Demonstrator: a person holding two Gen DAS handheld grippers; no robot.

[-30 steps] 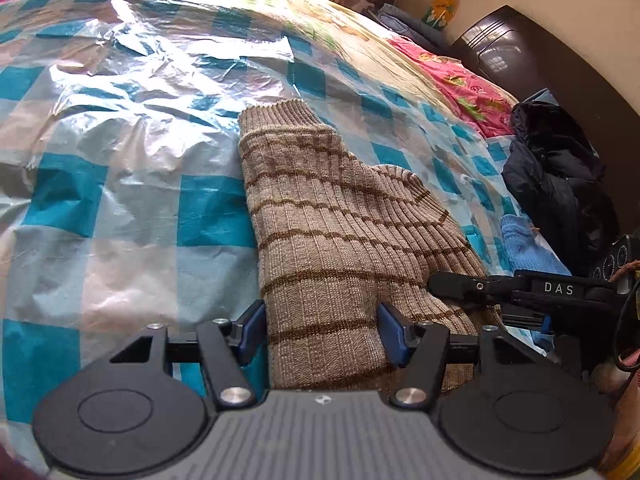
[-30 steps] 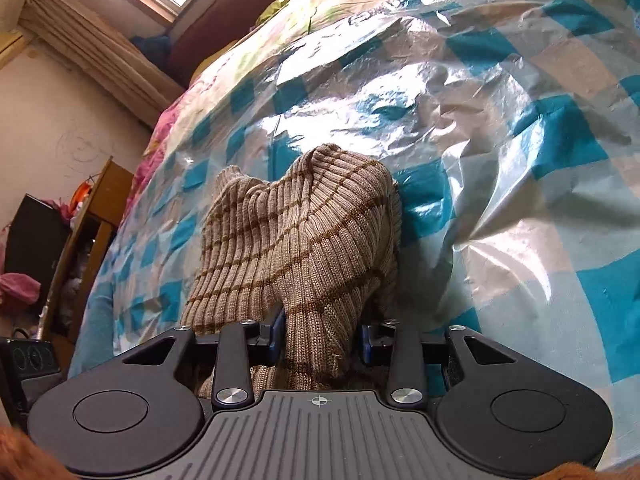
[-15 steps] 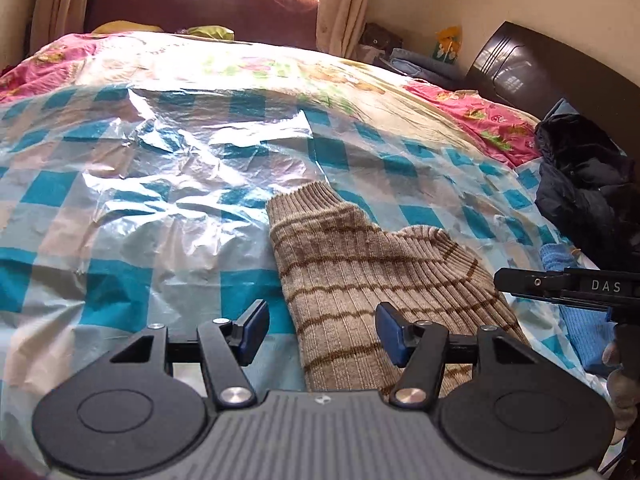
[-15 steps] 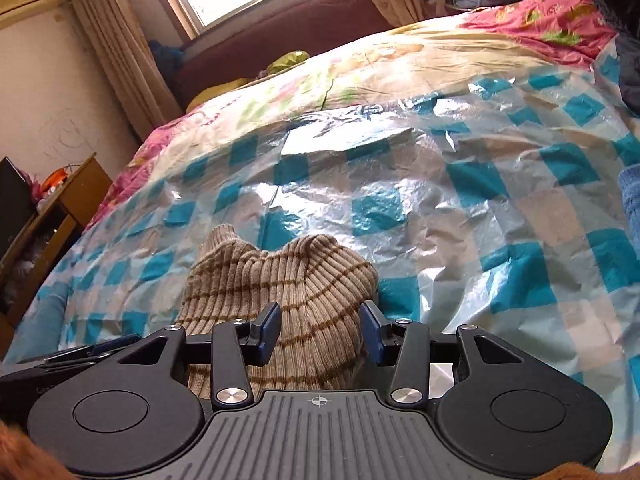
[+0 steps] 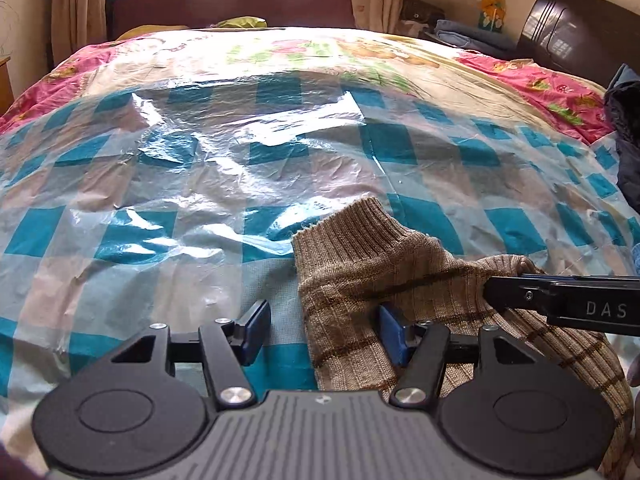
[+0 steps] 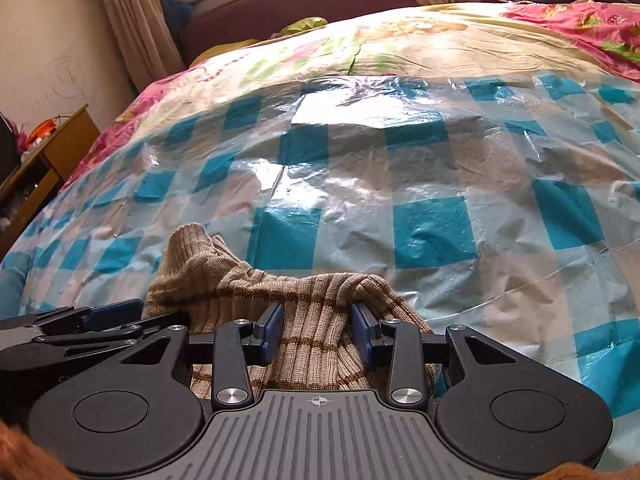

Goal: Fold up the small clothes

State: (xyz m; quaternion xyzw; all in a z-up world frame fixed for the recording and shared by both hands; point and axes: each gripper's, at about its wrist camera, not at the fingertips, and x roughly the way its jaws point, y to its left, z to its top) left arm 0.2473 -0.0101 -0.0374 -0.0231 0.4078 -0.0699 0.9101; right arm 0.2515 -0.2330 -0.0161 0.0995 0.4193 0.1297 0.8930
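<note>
A small tan ribbed sweater with thin brown stripes [image 5: 360, 264] lies bunched on the blue-checked plastic sheet [image 5: 200, 184] over the bed. My left gripper [image 5: 322, 332] is open, its jaws wide apart; the sweater's left edge lies between them, against the right pad [image 5: 390, 334]. My right gripper [image 6: 318, 334] has its jaws around a raised fold of the sweater [image 6: 312, 308], both pads touching the knit. The right gripper also shows in the left wrist view [image 5: 560, 300], reaching in from the right over the sweater. The left gripper also shows in the right wrist view [image 6: 80, 320].
A maroon headboard [image 5: 232, 4] and curtains stand at the far end. A floral quilt [image 5: 320, 52] lies under the plastic. Dark clothes [image 5: 624, 128] are piled at the right bed edge. A wooden side table [image 6: 44, 160] stands at the left.
Both grippers have drawn back toward the near edge and tilted up. The sweater has bunched up and come nearer. The right gripper still has the fold between its jaws.
</note>
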